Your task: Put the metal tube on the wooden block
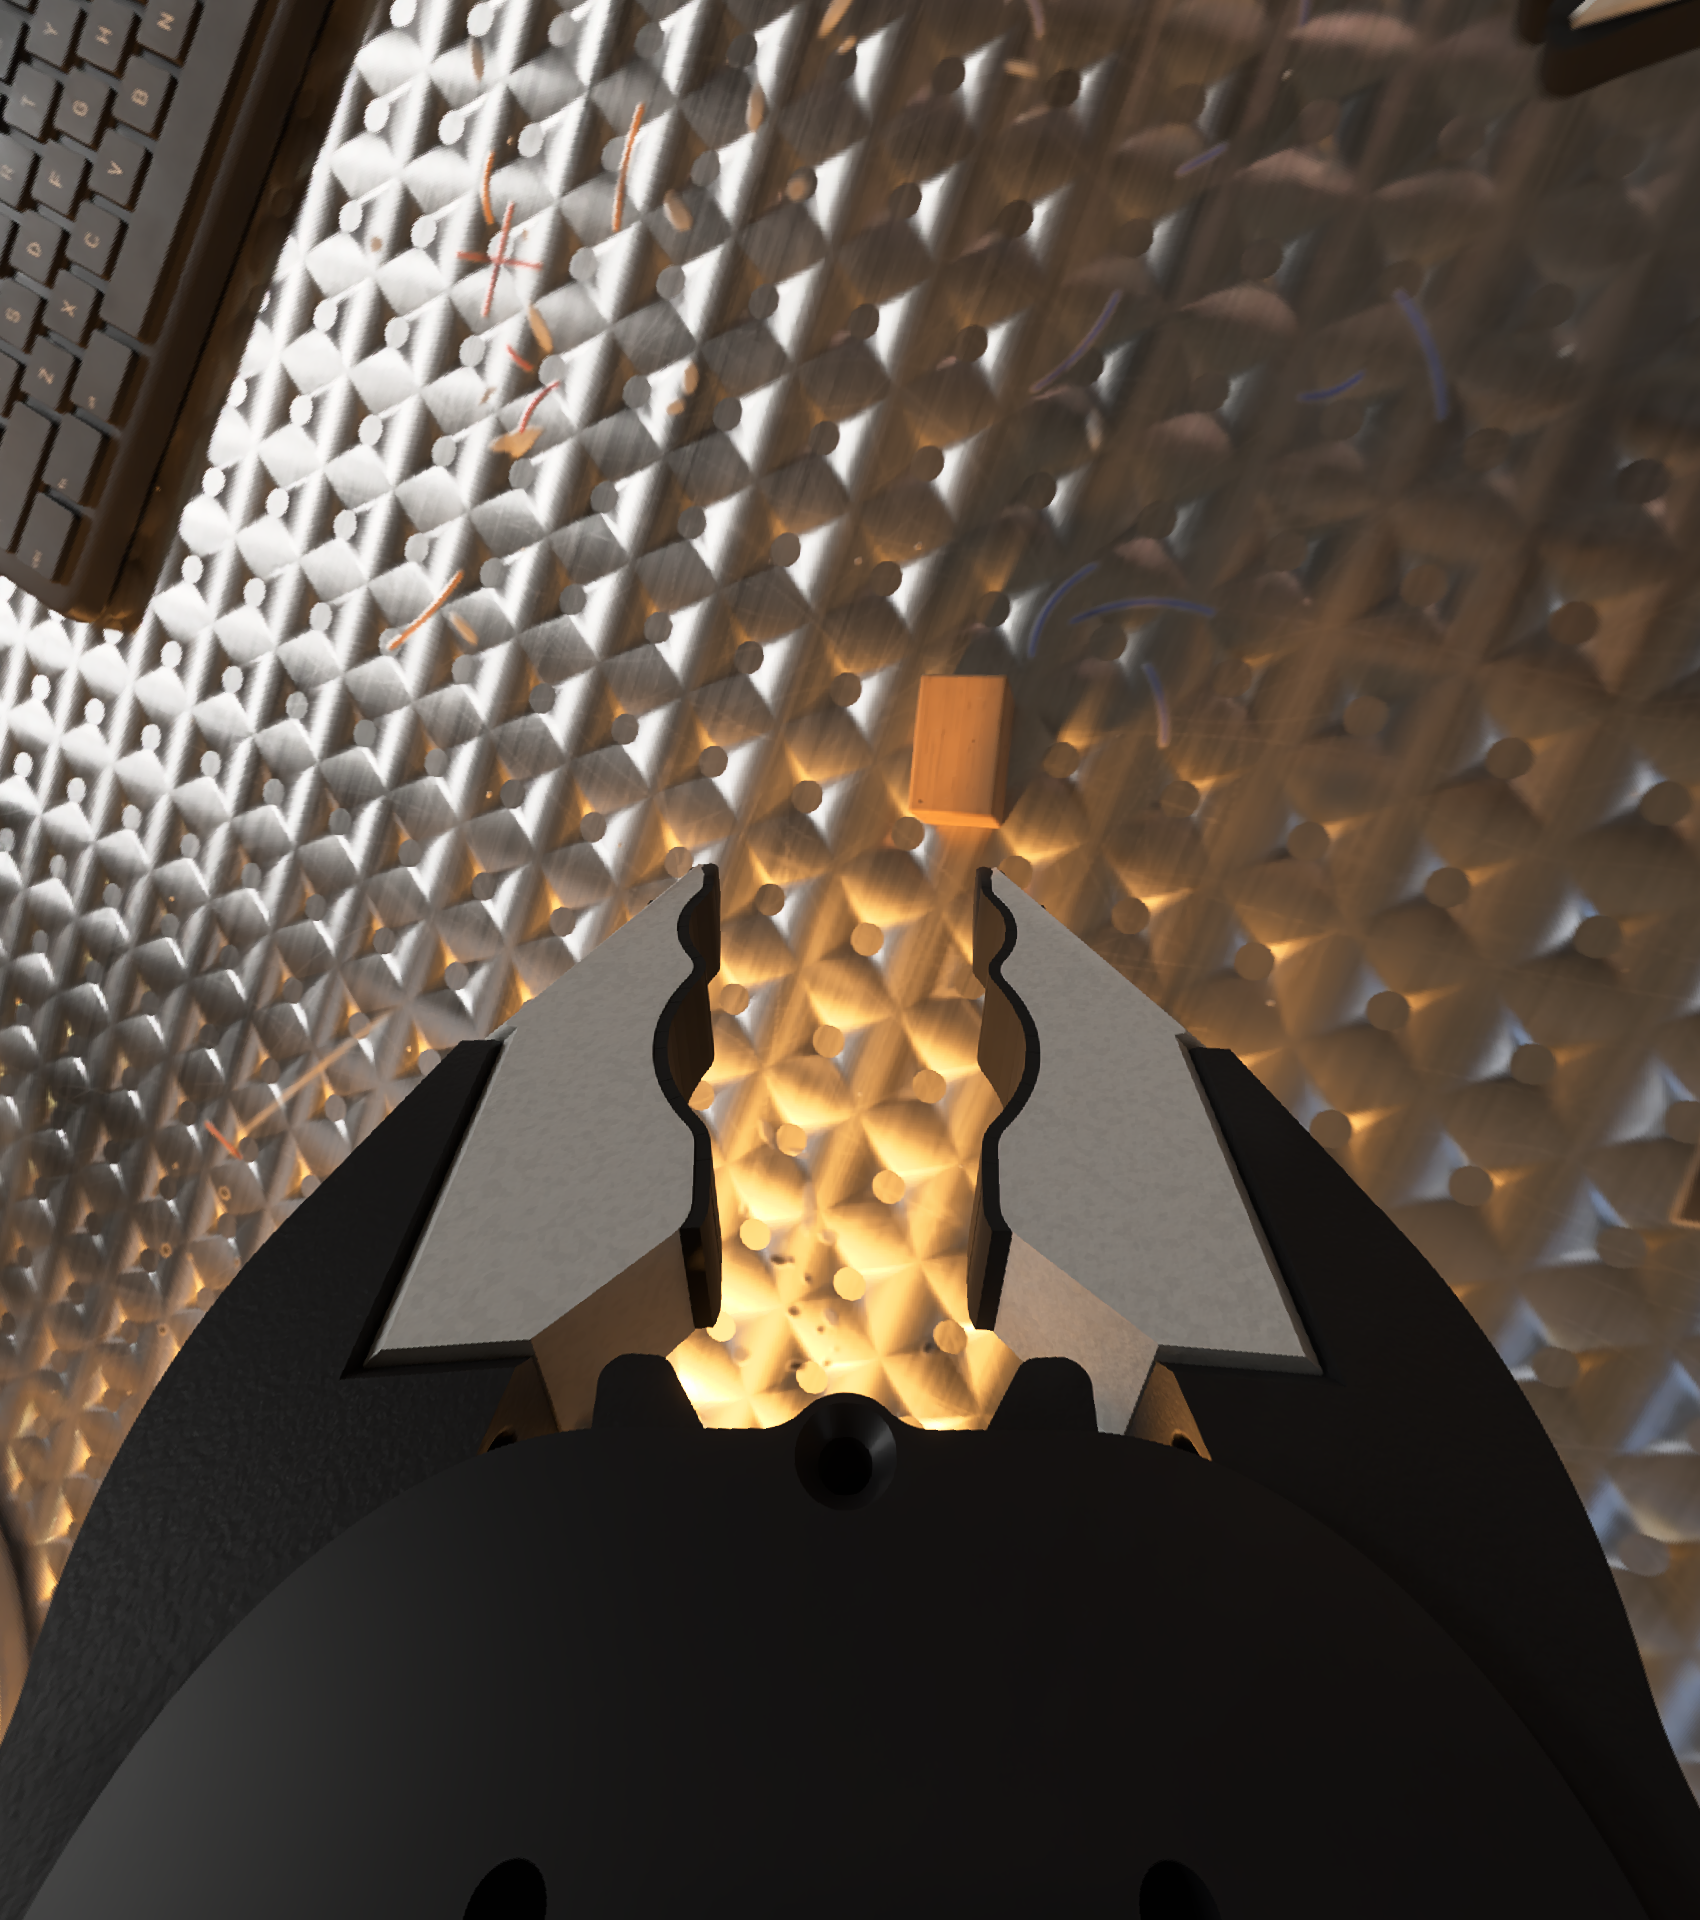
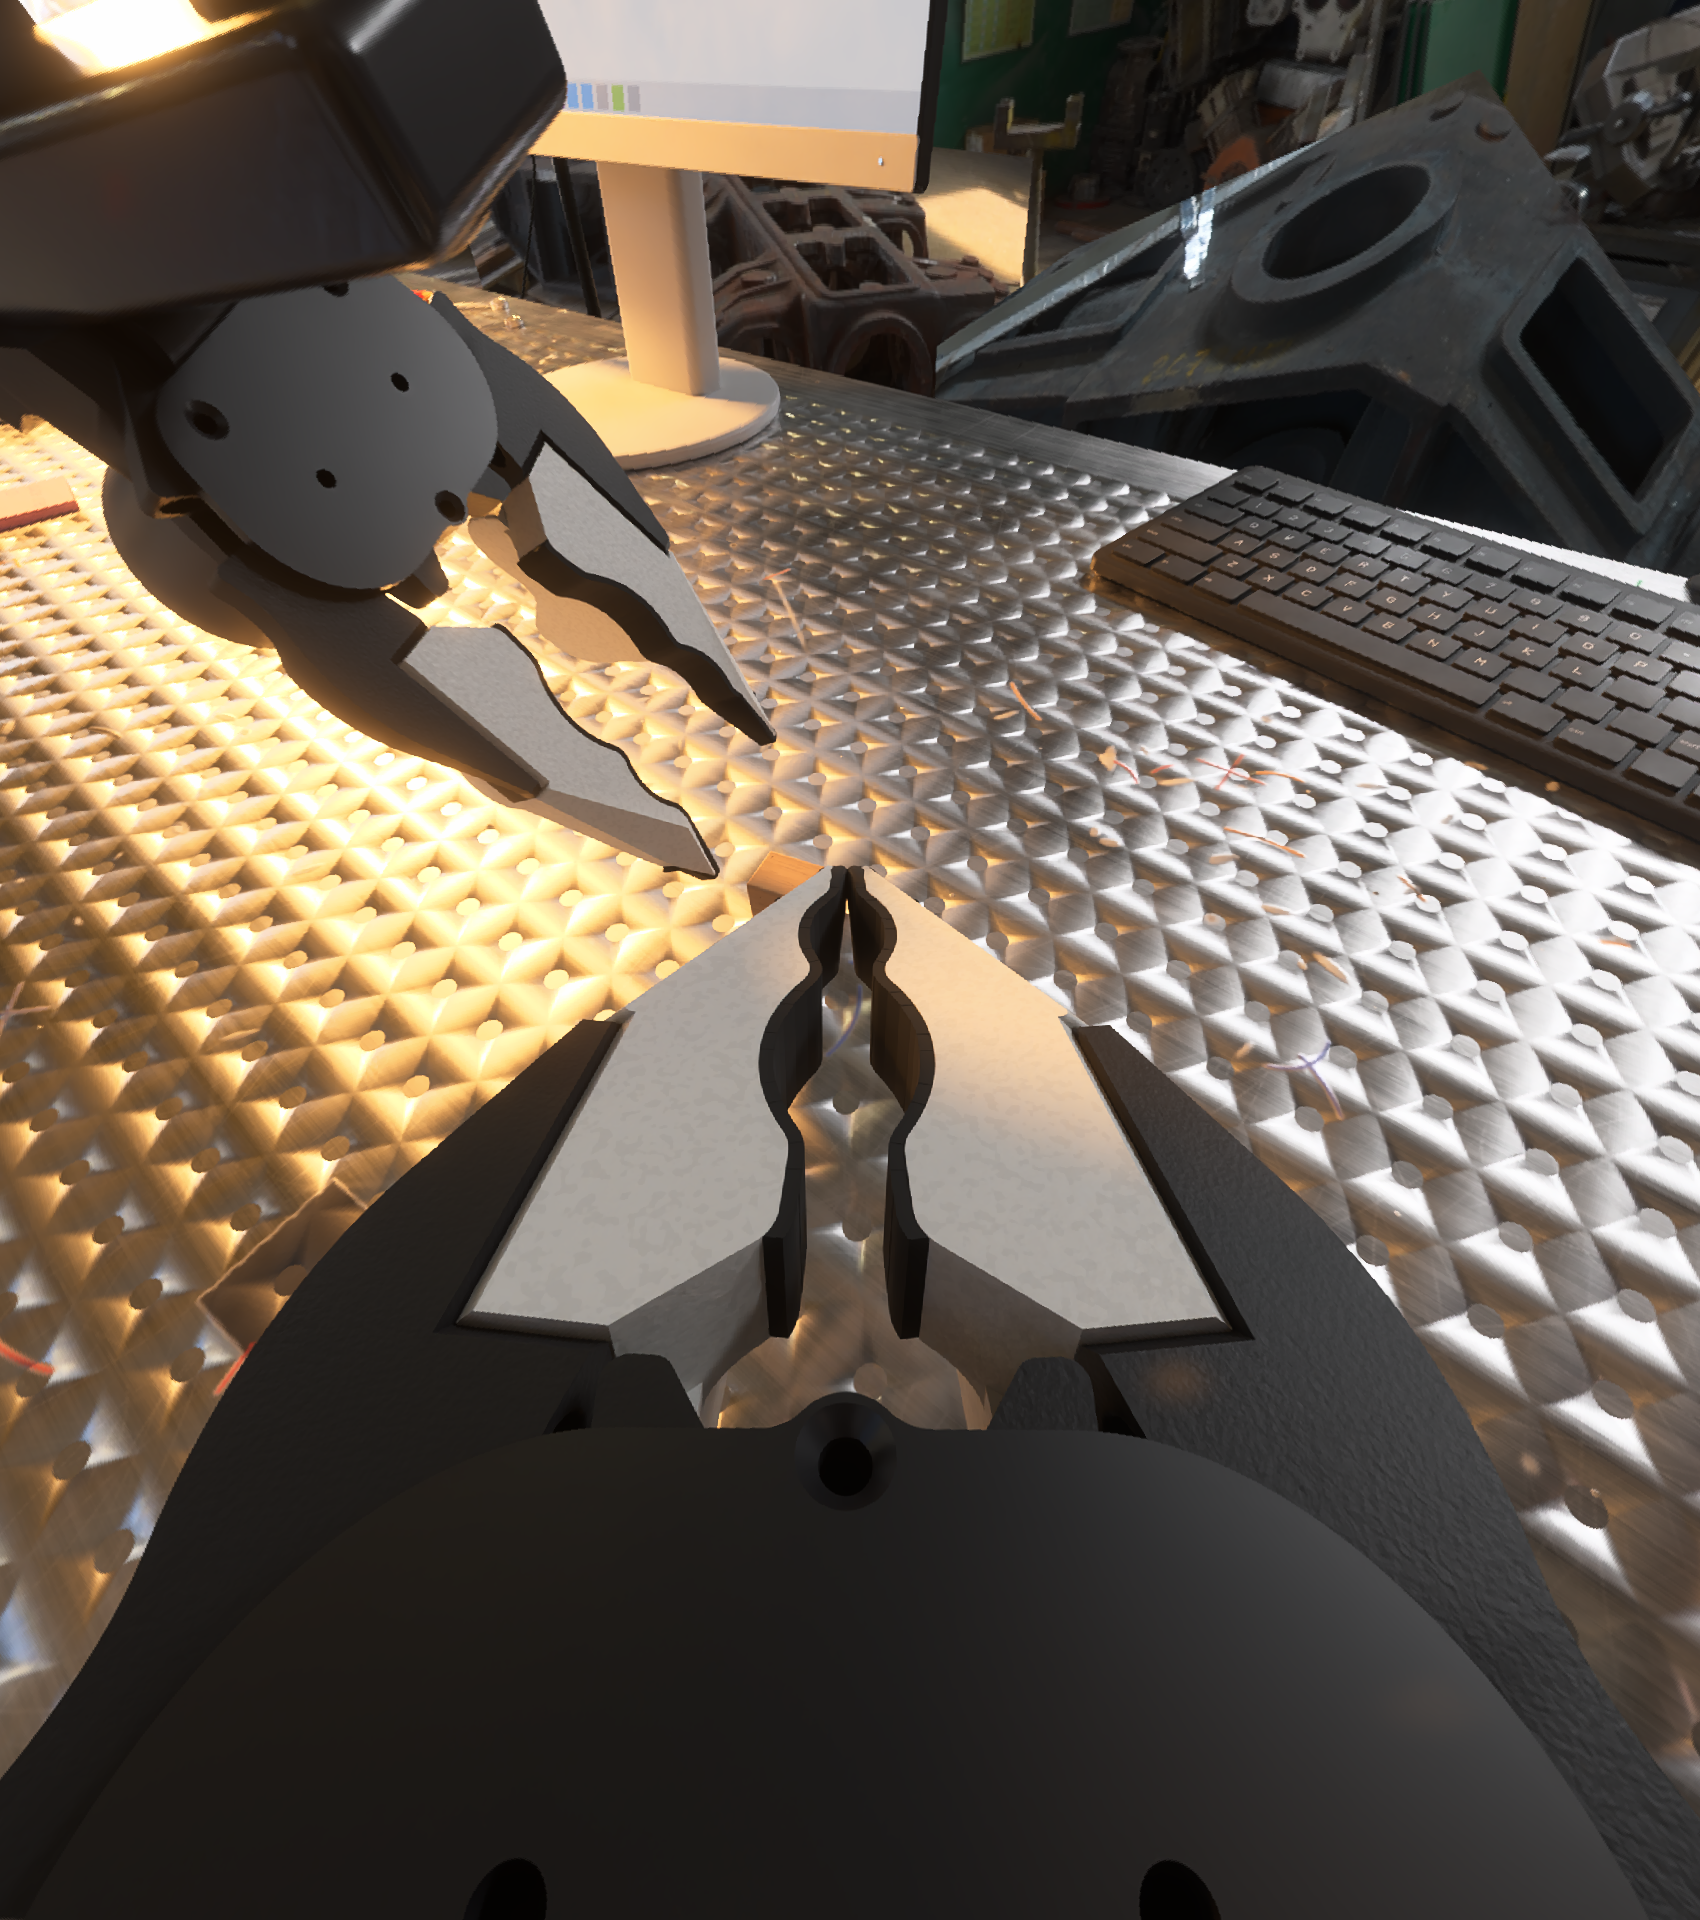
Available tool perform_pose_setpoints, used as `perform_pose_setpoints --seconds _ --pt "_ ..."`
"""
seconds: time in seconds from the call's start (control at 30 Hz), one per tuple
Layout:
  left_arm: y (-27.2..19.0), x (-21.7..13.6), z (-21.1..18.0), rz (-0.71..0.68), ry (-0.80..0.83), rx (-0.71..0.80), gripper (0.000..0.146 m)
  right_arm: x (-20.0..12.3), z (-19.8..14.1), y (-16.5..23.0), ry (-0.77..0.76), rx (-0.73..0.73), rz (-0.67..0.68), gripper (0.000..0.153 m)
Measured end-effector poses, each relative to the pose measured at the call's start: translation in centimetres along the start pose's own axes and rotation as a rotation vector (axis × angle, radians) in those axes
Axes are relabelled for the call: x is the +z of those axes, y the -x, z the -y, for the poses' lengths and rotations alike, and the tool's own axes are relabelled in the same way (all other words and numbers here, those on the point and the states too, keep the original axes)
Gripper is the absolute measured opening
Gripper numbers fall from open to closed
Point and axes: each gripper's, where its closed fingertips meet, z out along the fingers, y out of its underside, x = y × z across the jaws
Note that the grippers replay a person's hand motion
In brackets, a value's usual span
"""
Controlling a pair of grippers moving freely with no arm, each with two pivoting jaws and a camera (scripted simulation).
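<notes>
Left gripper (image 1: 846,883) open, empty, hovering just short of wood block (image 1: 958,750). Right gripper (image 2: 846,883) jaws nearly closed, nothing visible between. Tube not in view. Step prob. still locating/fetching tube; next needs finding it.

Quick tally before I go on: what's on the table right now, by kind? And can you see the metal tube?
Wooden block: 1
Keyboard: 1
Monitor on its stand: 1
Hand-held gripper: 2, left open, right shut
Metal tube: 0 in view
Total: 5
</notes>
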Motion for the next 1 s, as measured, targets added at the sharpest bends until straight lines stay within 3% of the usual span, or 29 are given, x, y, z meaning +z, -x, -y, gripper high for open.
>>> perform_pose_setpoints --seconds 0.17,0.5,0.63,0.83,0.93,1.0 --pt "0.5 -0.1 -0.1 0.016 -0.019 -0.007 0.05 0.2 0.0 0.1 0.003 -0.005 0.009 0.0" --pt "3.8 -5.5 0.5 0.008 -0.222 -0.255 0.053 1.5 1.9 2.9 -0.086 -0.059 0.169 0.0" --pt "8.5 -9.3 -1.7 0.155 -0.31 -0.422 0.074 2.8 2.4 4.2 -0.088 -0.131 0.2 0.0" --pt "16.1 -20.5 -10.0 0.421 -0.477 -0.714 0.078 4.5 4.0 6.5 -0.138 -0.172 0.295 0.0" --pt "18.2 -25.3 -17.8 0.62 -0.42 -0.819 0.092 4.9 5.2 7.9 -0.187 -0.177 0.353 0.0" --pt "18.6 -27.1 -23.5 0.739 -0.321 -0.907 0.093 5.0 6.2 8.9 -0.229 -0.2 0.381 0.0"
